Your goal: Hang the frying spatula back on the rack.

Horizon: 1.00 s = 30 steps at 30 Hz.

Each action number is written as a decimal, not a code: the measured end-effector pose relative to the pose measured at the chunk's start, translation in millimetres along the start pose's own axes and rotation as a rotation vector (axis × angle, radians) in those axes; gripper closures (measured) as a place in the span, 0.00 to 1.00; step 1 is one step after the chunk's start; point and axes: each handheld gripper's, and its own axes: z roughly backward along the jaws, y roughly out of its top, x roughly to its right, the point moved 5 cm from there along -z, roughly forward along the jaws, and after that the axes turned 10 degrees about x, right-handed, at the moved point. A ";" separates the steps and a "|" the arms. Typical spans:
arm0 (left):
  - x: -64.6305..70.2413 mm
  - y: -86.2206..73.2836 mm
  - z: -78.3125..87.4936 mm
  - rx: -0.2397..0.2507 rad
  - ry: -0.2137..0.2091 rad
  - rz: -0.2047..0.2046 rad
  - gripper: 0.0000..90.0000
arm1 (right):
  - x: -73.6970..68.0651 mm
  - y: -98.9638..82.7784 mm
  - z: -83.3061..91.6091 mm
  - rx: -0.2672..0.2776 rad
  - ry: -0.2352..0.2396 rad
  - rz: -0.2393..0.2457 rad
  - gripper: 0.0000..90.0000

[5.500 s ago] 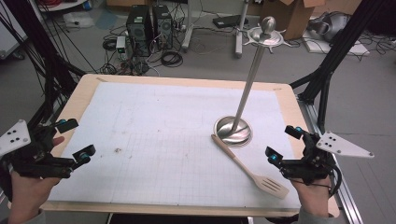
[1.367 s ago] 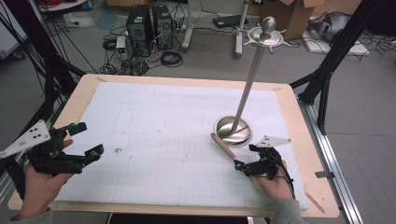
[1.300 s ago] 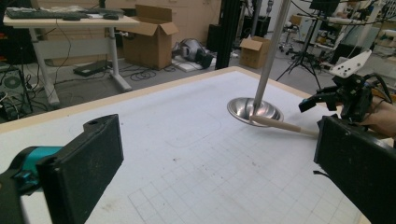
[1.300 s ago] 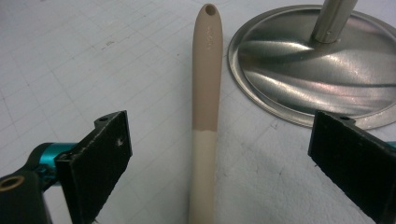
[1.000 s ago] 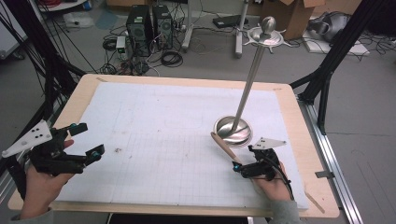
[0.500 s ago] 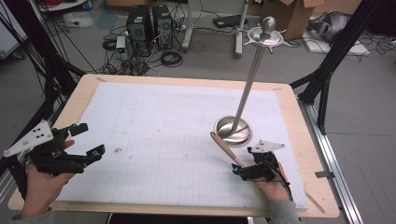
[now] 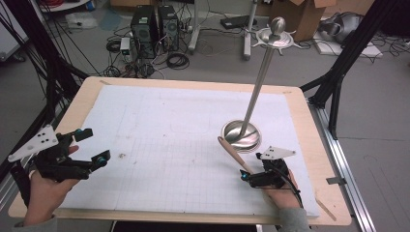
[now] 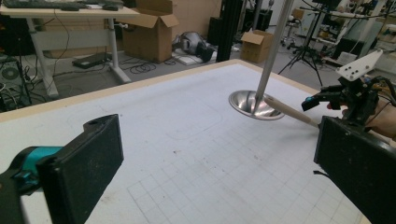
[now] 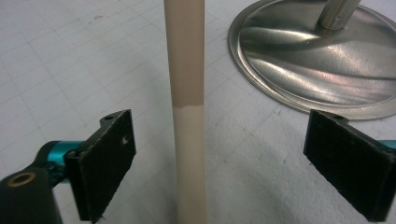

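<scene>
Here the wooden spatula (image 7: 233,153) lies flat on the white grid mat (image 7: 169,130) at about four o'clock on the table (image 7: 92,92). In the high view its long axis runs from ten o'clock to four o'clock: the rounded handle end points up-left, close beside the stand's base, and the other end is hidden under the right tool and hand. In the right gripper view the handle (image 9: 188,107) runs straight up the middle, darker in its far part and paler in the near part.

The right tool (image 7: 251,177) is set down over the handle, jaws spread wide, one on each side, with clear mat between each pad and the wood; neither touches it.

At one o'clock from the handle end stands the steel stand (image 7: 263,72), its round dished base (image 7: 241,136) on the mat and its thin pole leaning up and away to a knobbed top.

The left tool (image 7: 92,147) is held well apart at nine o'clock, near the table's left edge, jaws wide and empty; in its own view it looks across the mat towards the stand (image 8: 256,100) and the right tool (image 8: 322,99).
</scene>
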 end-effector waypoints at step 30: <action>-4.6 -3.2 1.1 -0.003 0.008 0.011 0.02 | -11.7 -8.1 3.7 -0.069 0.049 0.061 0.57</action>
